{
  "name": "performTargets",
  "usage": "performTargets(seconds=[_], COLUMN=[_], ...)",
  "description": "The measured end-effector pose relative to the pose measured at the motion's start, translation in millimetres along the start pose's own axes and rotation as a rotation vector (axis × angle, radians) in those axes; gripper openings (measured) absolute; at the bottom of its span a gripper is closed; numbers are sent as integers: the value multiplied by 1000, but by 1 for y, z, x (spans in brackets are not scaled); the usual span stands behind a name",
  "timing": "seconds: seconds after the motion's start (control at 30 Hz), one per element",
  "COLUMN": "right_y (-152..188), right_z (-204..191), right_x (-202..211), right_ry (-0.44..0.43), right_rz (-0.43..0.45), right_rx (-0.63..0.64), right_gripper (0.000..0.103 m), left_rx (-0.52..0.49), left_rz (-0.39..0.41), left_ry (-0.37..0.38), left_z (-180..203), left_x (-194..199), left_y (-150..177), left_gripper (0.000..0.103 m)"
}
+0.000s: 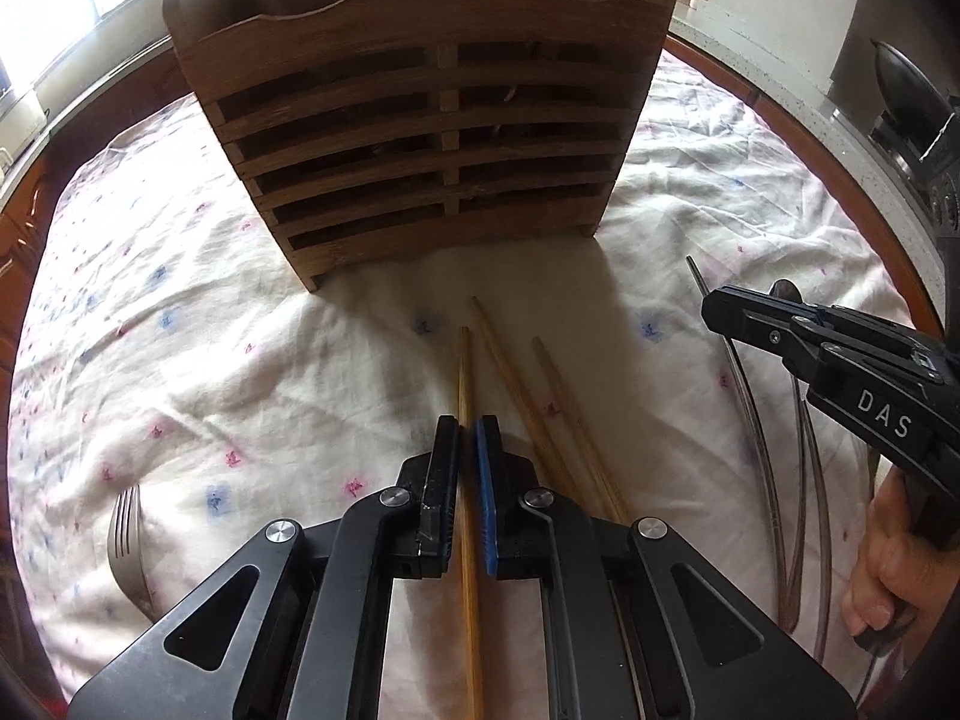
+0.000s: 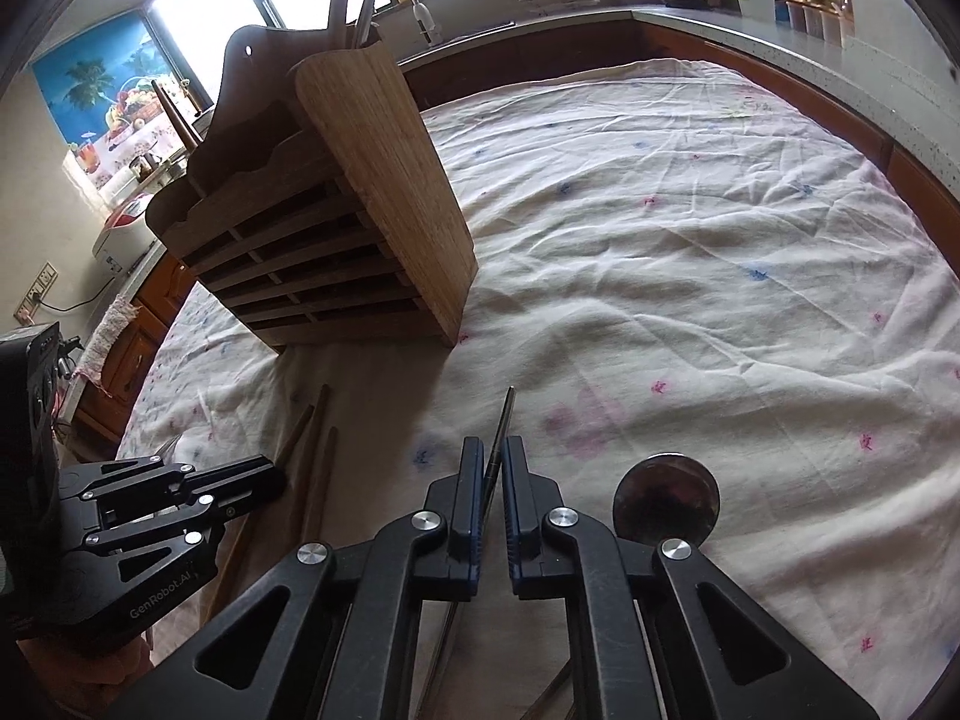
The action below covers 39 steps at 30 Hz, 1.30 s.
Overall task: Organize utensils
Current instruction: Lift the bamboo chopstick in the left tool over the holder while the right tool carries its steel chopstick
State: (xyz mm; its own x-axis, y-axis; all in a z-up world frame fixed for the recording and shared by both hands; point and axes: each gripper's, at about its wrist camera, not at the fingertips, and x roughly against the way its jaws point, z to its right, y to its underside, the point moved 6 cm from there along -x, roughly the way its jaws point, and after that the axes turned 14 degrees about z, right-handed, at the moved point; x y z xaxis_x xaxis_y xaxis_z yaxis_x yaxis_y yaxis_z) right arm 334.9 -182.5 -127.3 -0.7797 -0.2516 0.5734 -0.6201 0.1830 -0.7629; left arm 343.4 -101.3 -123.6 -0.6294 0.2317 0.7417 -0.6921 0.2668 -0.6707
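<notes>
Before the wooden rack, the left gripper was clamped on a bamboo chopstick, the right gripper on a thin metal handle.

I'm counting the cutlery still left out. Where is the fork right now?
The fork shows only in the left wrist view, lying on the tablecloth at the lower left, tines toward the wooden holder, left of the left gripper and apart from the chopsticks.

Both my grippers are pinched nearly shut, low in frame.

My left gripper clamps a wooden chopstick; my right gripper nips a thin metal handle. A hand grips the right tool at lower right.
</notes>
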Motion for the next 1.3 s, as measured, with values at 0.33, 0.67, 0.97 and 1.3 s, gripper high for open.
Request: performTargets(seconds=[0.33, 0.67, 0.97, 1.3], right_y=[-8, -25, -45, -59], right_z=[-3, -24, -48, -61], right_x=[18, 65, 113, 143], right_ry=[-21, -84, -128, -151], right_rz=[33, 124, 228, 300], right_rx=[-16, -7, 28, 55], right_gripper=[6, 5, 5, 4], left_rx=[31, 217, 320, 322], left_rz=[38, 273, 394, 432], left_ry=[31, 123, 182, 184], left_z=[-4, -35, -49, -50], left_x=[10, 103, 164, 189], left_y=[1, -8, -18, -17], left_gripper=[5, 5, 5, 5])
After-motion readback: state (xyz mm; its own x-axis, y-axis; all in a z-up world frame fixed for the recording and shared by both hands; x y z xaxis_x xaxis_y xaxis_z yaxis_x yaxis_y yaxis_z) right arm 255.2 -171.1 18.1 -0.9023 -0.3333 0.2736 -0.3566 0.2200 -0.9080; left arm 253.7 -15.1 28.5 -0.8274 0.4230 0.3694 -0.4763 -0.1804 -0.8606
